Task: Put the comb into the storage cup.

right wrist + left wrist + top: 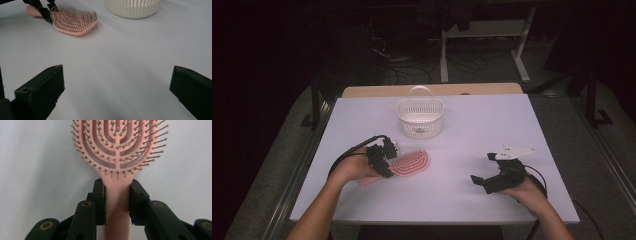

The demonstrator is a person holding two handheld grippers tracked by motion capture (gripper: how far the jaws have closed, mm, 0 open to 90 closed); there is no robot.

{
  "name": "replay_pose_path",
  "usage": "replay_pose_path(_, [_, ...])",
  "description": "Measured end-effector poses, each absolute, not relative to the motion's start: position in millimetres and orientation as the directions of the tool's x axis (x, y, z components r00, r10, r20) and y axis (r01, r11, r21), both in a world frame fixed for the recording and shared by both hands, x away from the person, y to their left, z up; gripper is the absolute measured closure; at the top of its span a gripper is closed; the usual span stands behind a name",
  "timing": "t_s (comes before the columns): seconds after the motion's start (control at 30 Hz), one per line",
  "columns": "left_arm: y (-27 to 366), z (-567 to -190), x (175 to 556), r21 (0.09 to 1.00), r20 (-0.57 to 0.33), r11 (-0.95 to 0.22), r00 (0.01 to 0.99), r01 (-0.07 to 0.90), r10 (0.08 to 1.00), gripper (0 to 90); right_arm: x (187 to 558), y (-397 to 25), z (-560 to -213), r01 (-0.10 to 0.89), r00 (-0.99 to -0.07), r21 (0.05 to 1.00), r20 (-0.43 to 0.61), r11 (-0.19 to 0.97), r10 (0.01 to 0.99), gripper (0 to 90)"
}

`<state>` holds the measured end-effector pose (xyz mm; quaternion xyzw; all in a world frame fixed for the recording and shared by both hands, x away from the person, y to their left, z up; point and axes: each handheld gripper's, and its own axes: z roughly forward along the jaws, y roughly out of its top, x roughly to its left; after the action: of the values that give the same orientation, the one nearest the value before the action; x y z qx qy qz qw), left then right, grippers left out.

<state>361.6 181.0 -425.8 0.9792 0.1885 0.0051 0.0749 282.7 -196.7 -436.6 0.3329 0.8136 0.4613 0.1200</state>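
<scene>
Between the jaws of my left tongs (pixel 117 202) sits the neck of the pink plastic paddle hairbrush (pixel 117 147), pinched from both sides. It lies on the white table (pixel 472 140), bristles up, long axis running straight ahead from these tongs, head farthest out. Beyond the head, off to one side, stands the white slotted plastic basket with a hoop handle (pixel 420 117). My right tongs (pixel 484 172) hover wide open and empty, well apart from the brush. Its handle end is hidden under my hand.

The left gripper (pixel 383 159) has its fingers (pixel 98 202) clamped, while the right gripper (pixel 484 169) gapes wide.
</scene>
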Motion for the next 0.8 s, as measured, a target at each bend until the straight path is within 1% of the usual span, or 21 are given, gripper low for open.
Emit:
replay_pose_path(0.27, [185.5, -417.3, 360.7, 0.195, -0.031, -0.906, 0.926, 0.375, 0.377, 70.5, 282.4, -196.9, -436.2, 0.430, -0.749, 0.832, 0.111, 0.352, 0.653, 0.0])
replay_pose_path(0.8, [197.7, -398.9, 359.9, 0.361, -0.065, -0.847, 0.917, 0.390, 0.394, 70.4, 283.0, -196.2, -436.5, 0.428, -0.751, 0.831, 0.110, 0.354, 0.651, 0.0])
